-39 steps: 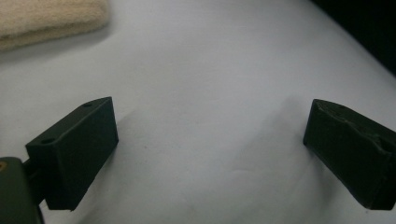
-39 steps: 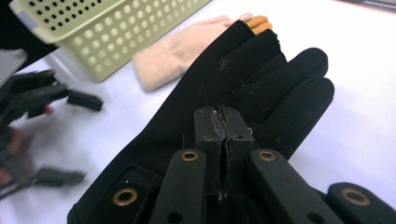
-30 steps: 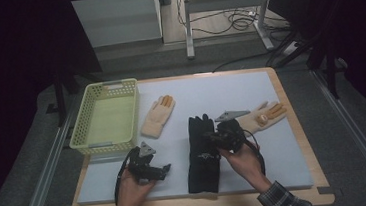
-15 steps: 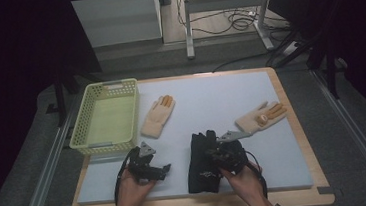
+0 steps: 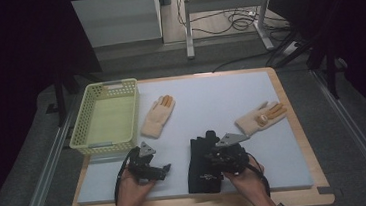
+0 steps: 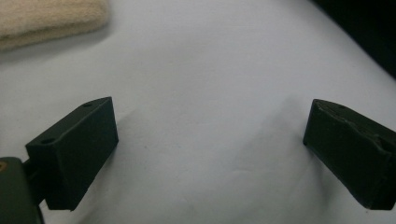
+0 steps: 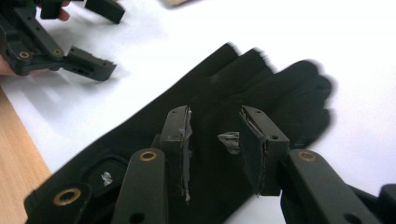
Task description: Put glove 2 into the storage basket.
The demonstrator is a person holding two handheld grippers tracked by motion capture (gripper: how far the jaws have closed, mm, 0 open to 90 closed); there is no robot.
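Near the table's front edge, the right gripper [image 7: 214, 154] has just opened its jaws, slack above the black fabric glove [image 5: 202, 162] lying flat, apparently released; the left gripper [image 6: 210, 149] waits spread wide, empty.

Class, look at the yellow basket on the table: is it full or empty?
Empty. The high view shows the yellow basket with a bare floor inside; all the gloves lie outside it on the mat.

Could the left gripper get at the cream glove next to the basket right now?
Probably yes: the left gripper is open, holds nothing, and bare mat lies between it and the cream glove.
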